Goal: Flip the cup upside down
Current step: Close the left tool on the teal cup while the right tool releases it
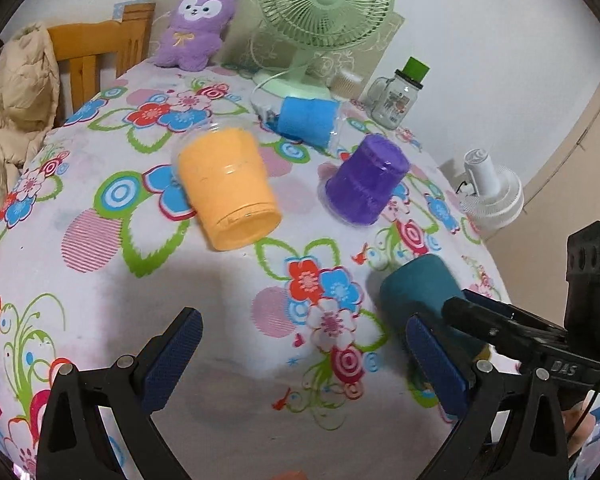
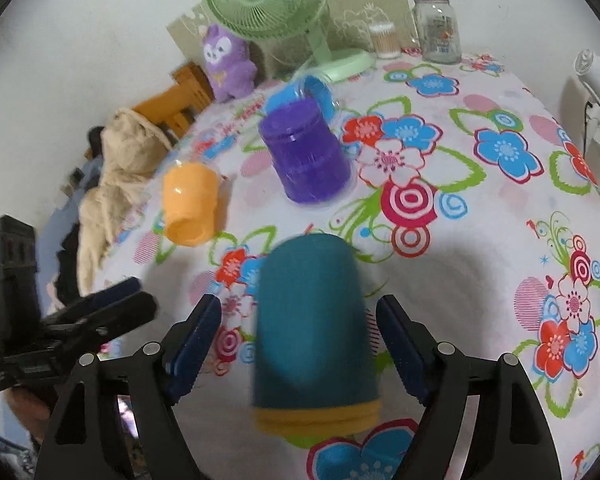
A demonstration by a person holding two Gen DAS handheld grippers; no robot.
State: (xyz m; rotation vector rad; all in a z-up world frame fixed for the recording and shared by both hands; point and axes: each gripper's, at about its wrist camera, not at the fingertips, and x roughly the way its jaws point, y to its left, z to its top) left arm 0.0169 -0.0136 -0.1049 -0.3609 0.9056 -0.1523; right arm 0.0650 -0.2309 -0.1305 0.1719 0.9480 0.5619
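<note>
A teal cup (image 2: 312,324) with a yellow rim stands upside down on the flowered tablecloth, between the open fingers of my right gripper (image 2: 300,340), which do not touch it. It also shows in the left wrist view (image 1: 420,296), partly behind my right gripper. My left gripper (image 1: 304,356) is open and empty over the cloth. An orange cup (image 1: 228,192) lies on its side, a purple cup (image 1: 364,184) stands upside down, and a blue cup (image 1: 308,120) lies on its side further back.
A green fan (image 1: 324,4), a purple plush toy (image 1: 196,24), a glass jar with a green lid (image 1: 396,96) and a cotton-swab box (image 2: 384,40) stand at the table's back. A white fan (image 1: 492,196) is beyond the right edge, a wooden chair with a beige coat (image 1: 16,92) at left.
</note>
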